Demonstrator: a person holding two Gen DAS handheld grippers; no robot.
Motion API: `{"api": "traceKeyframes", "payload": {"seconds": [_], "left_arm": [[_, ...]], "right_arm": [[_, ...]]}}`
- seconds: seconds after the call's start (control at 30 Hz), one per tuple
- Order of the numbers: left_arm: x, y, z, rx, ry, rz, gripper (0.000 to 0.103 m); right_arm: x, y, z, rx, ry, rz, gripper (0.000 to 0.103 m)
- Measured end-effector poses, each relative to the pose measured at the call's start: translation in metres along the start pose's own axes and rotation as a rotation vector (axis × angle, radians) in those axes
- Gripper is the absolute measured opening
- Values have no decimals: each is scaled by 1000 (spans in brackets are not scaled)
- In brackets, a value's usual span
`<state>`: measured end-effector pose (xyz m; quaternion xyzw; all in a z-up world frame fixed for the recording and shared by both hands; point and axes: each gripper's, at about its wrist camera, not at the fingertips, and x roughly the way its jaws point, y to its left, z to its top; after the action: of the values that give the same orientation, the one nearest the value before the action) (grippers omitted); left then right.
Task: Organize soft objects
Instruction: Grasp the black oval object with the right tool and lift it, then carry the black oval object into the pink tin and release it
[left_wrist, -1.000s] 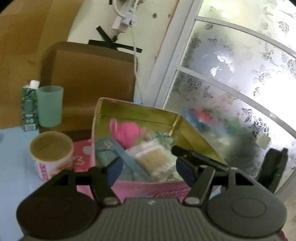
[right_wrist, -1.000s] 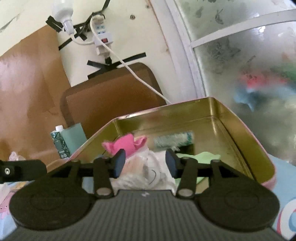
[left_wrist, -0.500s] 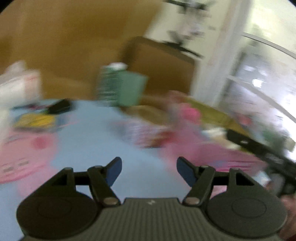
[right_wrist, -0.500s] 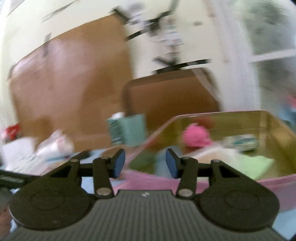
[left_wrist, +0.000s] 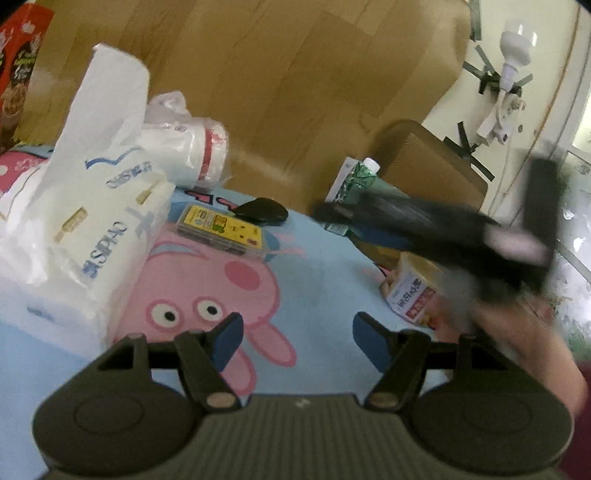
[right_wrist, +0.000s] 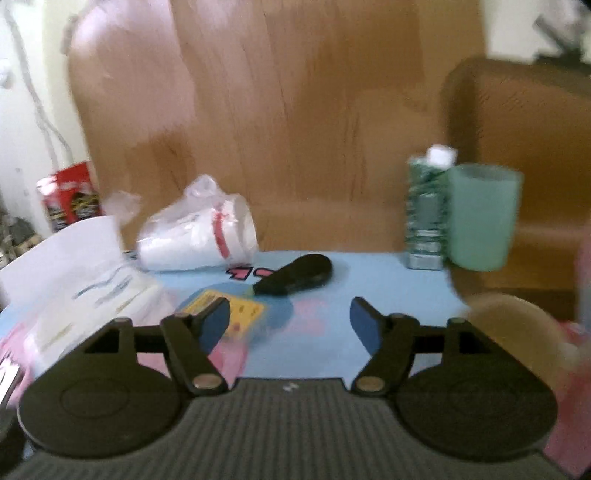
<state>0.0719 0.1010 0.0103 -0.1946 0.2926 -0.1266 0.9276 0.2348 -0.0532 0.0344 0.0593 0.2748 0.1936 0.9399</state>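
My left gripper (left_wrist: 299, 341) is open and holds nothing, hovering over the blue tablecloth (left_wrist: 325, 280) with its pink cartoon pig. A soft white plastic-wrapped pack (left_wrist: 92, 221) lies to its left. My right gripper (right_wrist: 290, 323) is also bare between its pads, and its jaws are opening. From the right wrist the white pack (right_wrist: 74, 280) sits at the lower left. In the left wrist view the right gripper (left_wrist: 443, 229) shows as a dark blur at the right, with a hand (left_wrist: 524, 339) behind it.
On the cloth lie a bagged stack of white cups (right_wrist: 199, 236), a yellow box (right_wrist: 240, 314) and a black oval object (right_wrist: 295, 275). A green carton (right_wrist: 424, 214) and a green cup (right_wrist: 480, 218) stand at the back right. A paper tub (left_wrist: 410, 291) stands further right.
Both views have swung left, away from the pink tin of soft things, which is now out of sight. The right jaws stand wider apart. The left jaws look unchanged.
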Motion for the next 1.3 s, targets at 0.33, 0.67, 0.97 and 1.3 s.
{"api": "traceKeyframes", "payload": {"seconds": [0.33, 0.67, 0.97, 1.3], "left_arm": [[3, 16, 2, -112, 43, -12, 67], [3, 18, 3, -125, 48, -22, 69], [2, 24, 4, -140, 40, -37, 69], [9, -13, -8, 53, 109, -118, 67]], "right_arm": [[118, -3, 33, 233, 178, -93, 81], [80, 9, 9, -84, 178, -190, 42], [-26, 5, -49, -142, 159, -73, 42], [-139, 4, -129, -81, 51, -20, 42]]}}
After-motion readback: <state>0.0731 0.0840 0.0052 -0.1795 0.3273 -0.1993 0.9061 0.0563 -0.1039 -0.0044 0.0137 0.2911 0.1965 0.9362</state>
